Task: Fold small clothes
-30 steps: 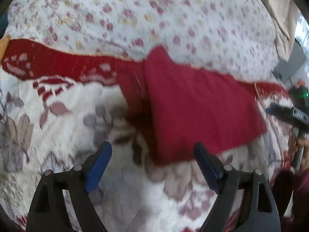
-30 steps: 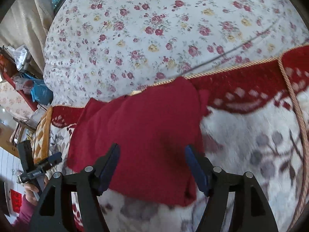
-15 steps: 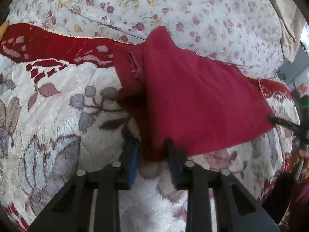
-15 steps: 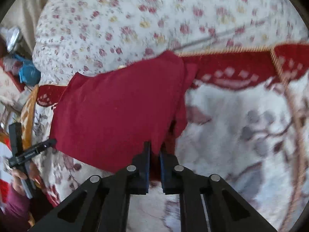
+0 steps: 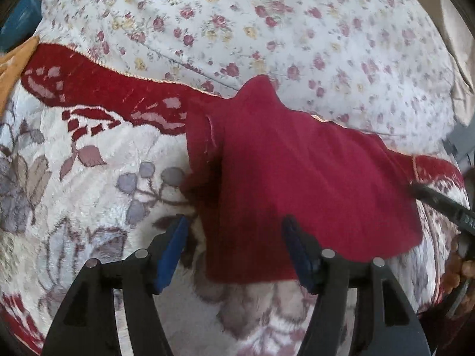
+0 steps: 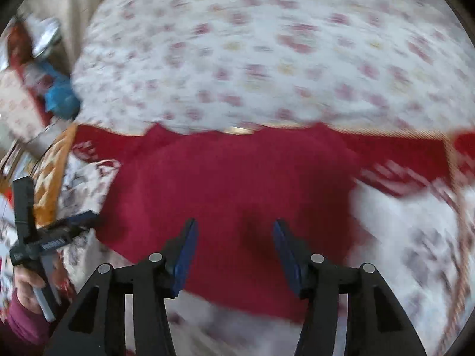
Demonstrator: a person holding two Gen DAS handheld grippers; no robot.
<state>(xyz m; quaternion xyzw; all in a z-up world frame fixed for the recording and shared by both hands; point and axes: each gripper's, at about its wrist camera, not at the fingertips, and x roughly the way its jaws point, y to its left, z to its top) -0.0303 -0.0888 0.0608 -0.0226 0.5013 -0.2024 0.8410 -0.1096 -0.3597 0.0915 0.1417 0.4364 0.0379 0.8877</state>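
A small dark red garment (image 5: 297,178) lies folded on a plush blanket, its near edge toward me. My left gripper (image 5: 234,234) hovers over the garment's near left corner, jaws opening, pads clear of the cloth. In the blurred right wrist view the same garment (image 6: 237,184) fills the middle. My right gripper (image 6: 234,237) stands above its near part, jaws opening, nothing pressed between the pads. The other gripper (image 6: 44,237) shows at the left edge of that view, held by a hand (image 6: 26,290) in a maroon sleeve.
The white plush blanket (image 5: 89,207) has grey leaf prints and a red border (image 5: 104,95). Behind it lies a floral bedspread (image 5: 267,29). Clutter with a blue bag (image 6: 59,98) sits beyond the bed's left edge. An orange cloth (image 5: 14,65) lies at far left.
Both grippers closed on the garment's near edge half a second ago and have since let go and opened. The right gripper has swept sideways, so the garment now sits centred in its view.
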